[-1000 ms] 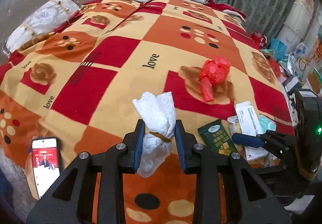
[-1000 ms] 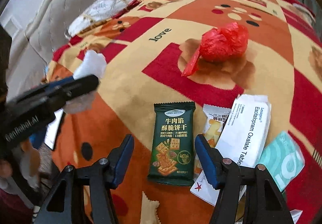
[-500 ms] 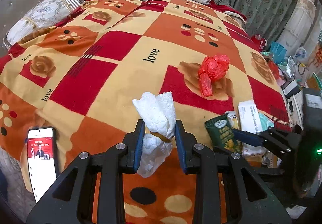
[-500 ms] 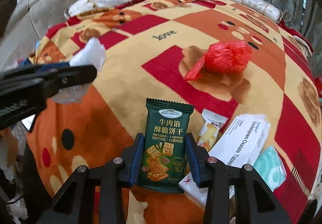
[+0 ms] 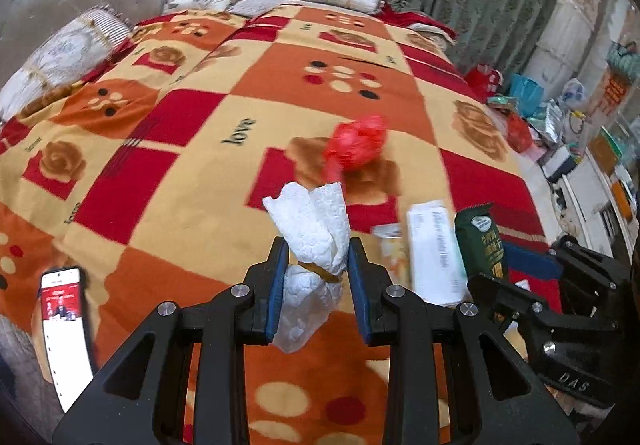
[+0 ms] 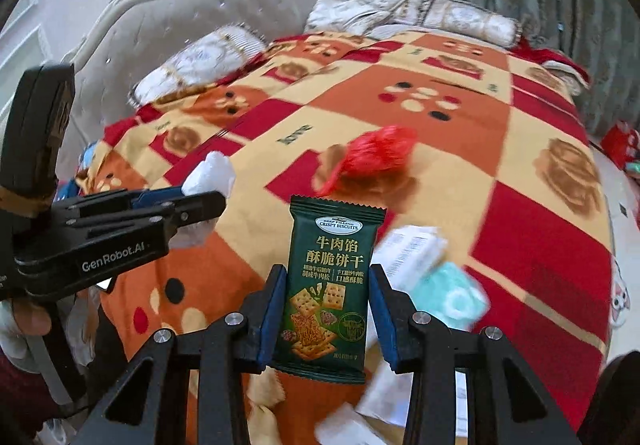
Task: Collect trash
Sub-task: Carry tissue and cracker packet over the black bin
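Observation:
My left gripper (image 5: pixel 318 277) is shut on a crumpled white tissue (image 5: pixel 314 229) and holds it above the patterned bedspread (image 5: pixel 192 181). My right gripper (image 6: pixel 328 309) is shut on a dark green biscuit packet (image 6: pixel 330 281), lifted off the bed; the packet also shows in the left wrist view (image 5: pixel 480 241). A red plastic bag (image 5: pixel 356 145) lies on the bedspread further back, also in the right wrist view (image 6: pixel 376 157). A white medicine box (image 5: pixel 434 253), a teal tissue pack (image 6: pixel 452 297) and a small yellow snack wrapper (image 5: pixel 392 249) lie near the bed's front edge.
A phone (image 5: pixel 66 325) with a lit screen lies at the bed's front left edge. Pillows (image 5: pixel 64 57) and a padded headboard (image 6: pixel 168 17) are at the far side. Cluttered bags and boxes (image 5: pixel 552 125) stand on the floor to the right.
My right gripper closed on the green biscuit packet and lifted it off the bed. My left gripper kept hold of the tissue and shifted a little to the right.

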A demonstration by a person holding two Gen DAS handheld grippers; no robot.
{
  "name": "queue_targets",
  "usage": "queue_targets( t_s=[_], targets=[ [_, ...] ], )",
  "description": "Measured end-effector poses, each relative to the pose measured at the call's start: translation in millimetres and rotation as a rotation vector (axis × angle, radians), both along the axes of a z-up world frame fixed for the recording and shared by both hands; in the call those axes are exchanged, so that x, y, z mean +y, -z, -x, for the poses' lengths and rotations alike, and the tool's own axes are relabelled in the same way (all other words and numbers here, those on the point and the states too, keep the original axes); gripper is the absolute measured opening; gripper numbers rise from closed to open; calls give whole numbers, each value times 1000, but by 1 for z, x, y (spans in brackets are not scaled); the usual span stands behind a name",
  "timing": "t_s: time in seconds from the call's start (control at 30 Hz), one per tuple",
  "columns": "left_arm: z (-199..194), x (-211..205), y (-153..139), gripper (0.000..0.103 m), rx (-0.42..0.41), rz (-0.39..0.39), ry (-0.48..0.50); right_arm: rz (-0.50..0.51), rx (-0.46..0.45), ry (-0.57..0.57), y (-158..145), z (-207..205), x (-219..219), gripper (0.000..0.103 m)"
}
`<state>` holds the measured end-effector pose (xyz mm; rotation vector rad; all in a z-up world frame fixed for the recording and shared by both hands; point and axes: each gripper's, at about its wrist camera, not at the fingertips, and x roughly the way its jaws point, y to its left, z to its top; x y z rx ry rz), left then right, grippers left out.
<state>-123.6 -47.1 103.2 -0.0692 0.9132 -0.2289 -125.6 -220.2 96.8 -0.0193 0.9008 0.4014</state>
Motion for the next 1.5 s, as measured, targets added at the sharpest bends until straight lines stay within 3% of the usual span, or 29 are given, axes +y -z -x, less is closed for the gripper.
queue_targets(
  t_s=[0.7, 1.17, 1.5],
  targets=[
    [20, -176, -24, 27, -10, 35, 309, -3, -35, 338, -18, 61, -173, 40],
    [40, -283, -25, 27, 45, 61, 487, 4, -41, 527, -19, 107, -266, 40],
    [48, -339, -13, 27, 102, 66, 565, -20, -5, 637, -4, 130, -321, 40]
  ],
)
